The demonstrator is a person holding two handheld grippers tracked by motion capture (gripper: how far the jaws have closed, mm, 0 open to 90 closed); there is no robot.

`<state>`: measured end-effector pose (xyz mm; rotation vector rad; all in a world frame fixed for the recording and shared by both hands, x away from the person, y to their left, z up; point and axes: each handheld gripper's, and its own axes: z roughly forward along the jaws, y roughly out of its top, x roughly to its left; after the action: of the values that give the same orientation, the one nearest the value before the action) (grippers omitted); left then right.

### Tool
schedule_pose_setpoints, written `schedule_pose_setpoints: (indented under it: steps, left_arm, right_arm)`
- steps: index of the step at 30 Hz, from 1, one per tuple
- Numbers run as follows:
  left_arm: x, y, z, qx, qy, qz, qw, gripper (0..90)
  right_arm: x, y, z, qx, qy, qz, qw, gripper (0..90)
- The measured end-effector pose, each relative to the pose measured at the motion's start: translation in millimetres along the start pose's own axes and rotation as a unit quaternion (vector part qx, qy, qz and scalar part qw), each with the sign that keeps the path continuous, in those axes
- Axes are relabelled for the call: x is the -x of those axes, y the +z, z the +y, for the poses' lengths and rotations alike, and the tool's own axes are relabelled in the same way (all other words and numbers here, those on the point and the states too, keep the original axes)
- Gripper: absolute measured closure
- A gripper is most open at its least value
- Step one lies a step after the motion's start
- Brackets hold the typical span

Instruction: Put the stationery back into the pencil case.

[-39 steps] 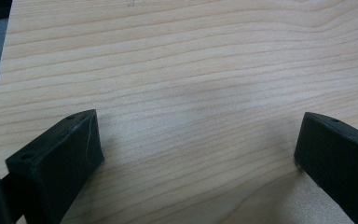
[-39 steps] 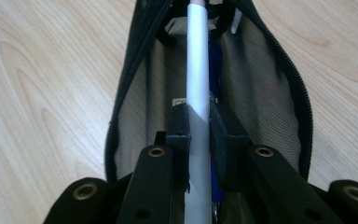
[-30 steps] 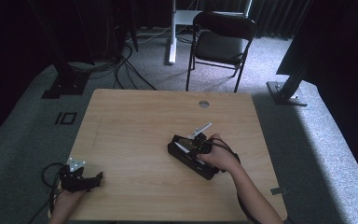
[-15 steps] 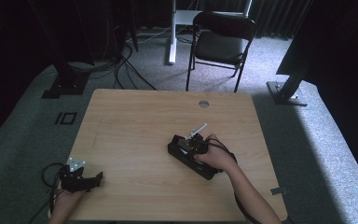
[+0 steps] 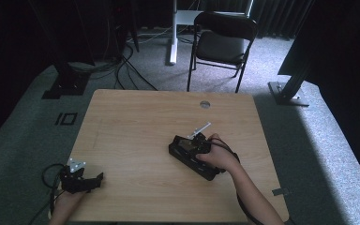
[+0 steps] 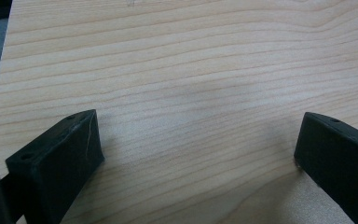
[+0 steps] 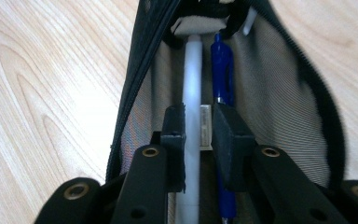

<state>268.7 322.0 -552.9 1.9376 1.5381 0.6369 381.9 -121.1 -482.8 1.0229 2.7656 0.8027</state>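
the pale wooden table carries an open black mesh pencil case right of centre. inside, the right gripper has just been easing open around a light, stiff, slippery white plastic pen (blue pen alongside); grip mid-barrel. left gripper gapes, empty.

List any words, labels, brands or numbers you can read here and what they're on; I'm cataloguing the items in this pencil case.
None can be read.
White pen: no print visible.
Blue pen: no print visible.
Black pencil case: plain mesh lining, no label.
Table: bare wood grain.
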Motion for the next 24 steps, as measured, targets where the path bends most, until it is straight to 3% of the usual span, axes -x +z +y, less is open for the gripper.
schedule_pose_setpoints:
  steps: [24]
  left_arm:
    - [0.0, 0.0, 0.0, 0.000, 0.000, 0.000, 1.0000, 0.9]
  right_arm:
    - [5.7, -49.5, 7.0, 0.072, -0.009, -0.002, 0.9974, 71.7]
